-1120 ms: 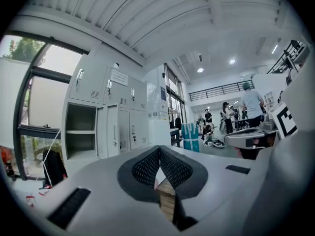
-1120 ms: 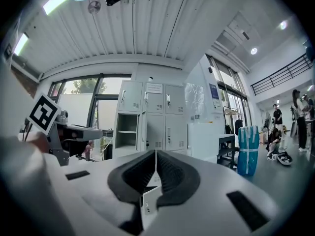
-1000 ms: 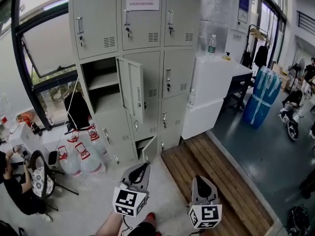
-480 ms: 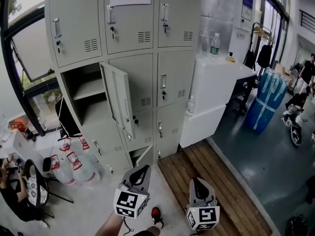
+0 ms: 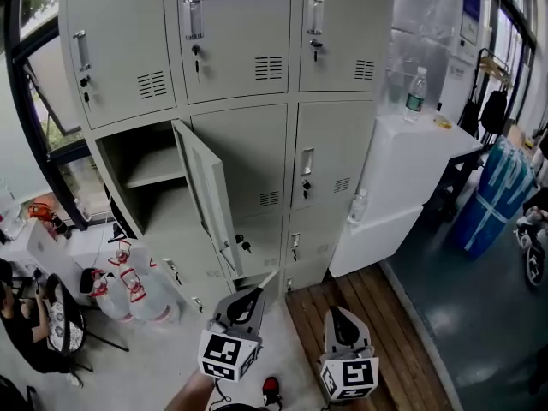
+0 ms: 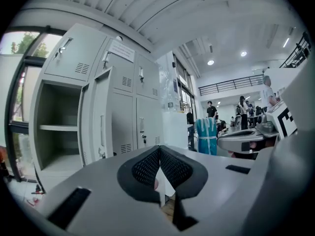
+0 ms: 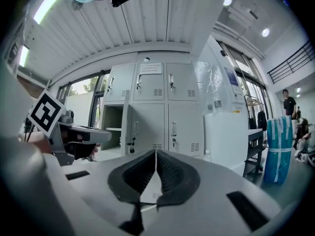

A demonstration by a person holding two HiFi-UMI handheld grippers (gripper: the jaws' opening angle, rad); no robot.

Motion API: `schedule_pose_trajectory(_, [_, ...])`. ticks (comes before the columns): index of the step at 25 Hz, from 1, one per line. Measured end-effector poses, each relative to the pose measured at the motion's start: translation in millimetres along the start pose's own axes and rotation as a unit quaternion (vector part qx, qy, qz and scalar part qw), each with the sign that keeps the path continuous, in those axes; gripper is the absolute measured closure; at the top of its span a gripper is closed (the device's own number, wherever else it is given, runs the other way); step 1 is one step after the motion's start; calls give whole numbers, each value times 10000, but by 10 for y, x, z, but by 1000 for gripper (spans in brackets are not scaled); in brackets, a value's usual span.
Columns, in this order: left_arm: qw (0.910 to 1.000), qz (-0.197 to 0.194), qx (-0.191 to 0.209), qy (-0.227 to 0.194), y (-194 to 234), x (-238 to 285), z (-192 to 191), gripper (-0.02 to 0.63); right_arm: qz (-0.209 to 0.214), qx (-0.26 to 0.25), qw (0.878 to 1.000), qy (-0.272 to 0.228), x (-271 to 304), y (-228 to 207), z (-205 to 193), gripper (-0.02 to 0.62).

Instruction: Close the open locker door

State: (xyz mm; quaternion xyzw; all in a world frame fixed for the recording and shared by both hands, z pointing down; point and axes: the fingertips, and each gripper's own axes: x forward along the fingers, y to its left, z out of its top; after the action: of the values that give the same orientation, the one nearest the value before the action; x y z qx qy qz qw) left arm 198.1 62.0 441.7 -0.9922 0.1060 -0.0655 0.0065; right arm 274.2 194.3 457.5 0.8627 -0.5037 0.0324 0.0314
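Start at the lower left of the head view: clear water jugs [image 5: 128, 285] with red handles stand on the floor by the locker bank [image 5: 248, 58]; what is in them I cannot tell. Just above them is the open compartment [image 5: 150, 174], with one shelf across it and nothing visible on the shelf or below it.

The open locker door [image 5: 205, 191] is left of centre; its long axis is upright, it is hinged on the compartment's right side, and it juts out nearly square to the front with its free edge towards you.

Your left gripper [image 5: 246, 298] sits at bottom centre, right under the door's lower corner, jaws pressed together with nothing between them; it's the nearer one. The door lies ahead and slightly left of its tip, so I'd judge a sideways nudge on the handle face, towards the left of the frame, would swing it home.

Your right gripper [image 5: 345, 319] is beside it, jaws also pressed together and empty; it's farther off, pointing at the closed columns.

At the right a white cabinet [image 5: 411, 161] carries a bottle [image 5: 415, 88].
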Motion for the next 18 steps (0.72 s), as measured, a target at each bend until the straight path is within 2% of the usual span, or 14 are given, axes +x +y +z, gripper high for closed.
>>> schedule_pose_trajectory(10, [9959,893,-137,36,708,-28,18,584,893,-49,9959,-129,746,280,177,572])
schedule_pose_trajectory(18, [9837,1790,-137,-85,1194,-319,118,584,1727,-98,9846,-268,1211,664,384,572])
